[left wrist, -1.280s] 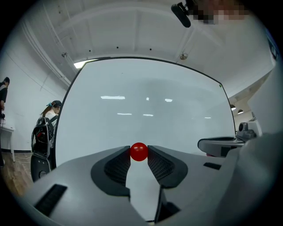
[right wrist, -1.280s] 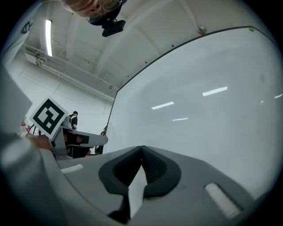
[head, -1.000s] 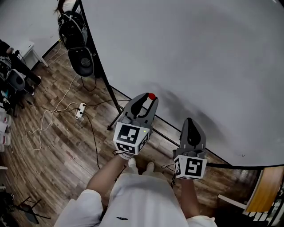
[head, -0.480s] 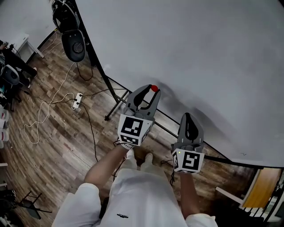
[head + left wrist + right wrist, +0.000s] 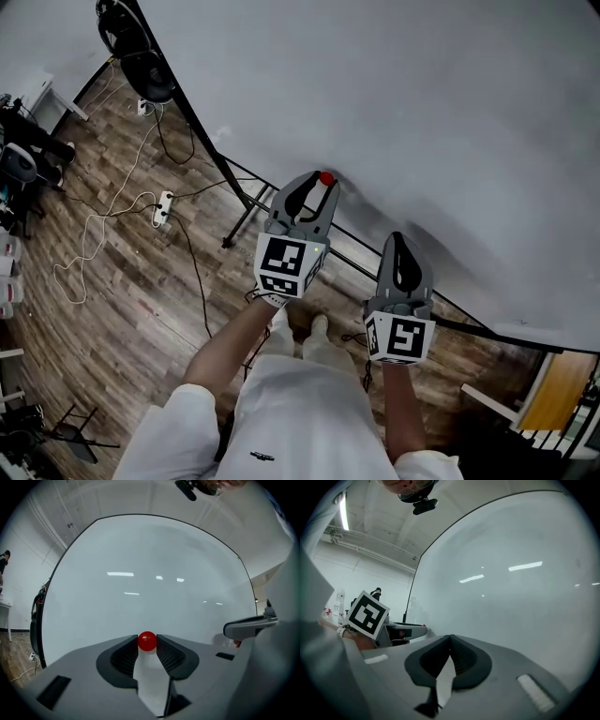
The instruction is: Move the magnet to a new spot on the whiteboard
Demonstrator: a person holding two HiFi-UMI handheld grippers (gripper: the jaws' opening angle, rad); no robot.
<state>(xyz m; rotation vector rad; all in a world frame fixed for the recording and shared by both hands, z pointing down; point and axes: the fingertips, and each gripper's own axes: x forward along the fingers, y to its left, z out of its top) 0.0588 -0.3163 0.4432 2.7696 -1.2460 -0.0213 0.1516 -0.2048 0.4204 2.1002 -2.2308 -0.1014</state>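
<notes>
A small red ball magnet [image 5: 147,641] sits clamped between the tips of my left gripper [image 5: 147,642], close in front of the big whiteboard [image 5: 150,583]. In the head view the same magnet [image 5: 325,178] shows at the tip of the left gripper [image 5: 322,185], against the lower part of the whiteboard [image 5: 422,103]. My right gripper [image 5: 401,246] hangs lower and to the right, its jaws together with nothing between them. In its own view the right gripper [image 5: 450,638] points at the board, tips touching.
The whiteboard's black stand [image 5: 202,141] runs down to a wooden floor [image 5: 112,281]. A white power strip [image 5: 163,208] and loose cables [image 5: 84,253] lie on the floor at left. Black bags or helmets [image 5: 141,66] hang by the stand's upper left. A wooden panel [image 5: 553,394] stands at lower right.
Both grippers have drifted slightly up toward the board, the left one still carrying the magnet. The view has shifted, so the floor items slid up and left.
</notes>
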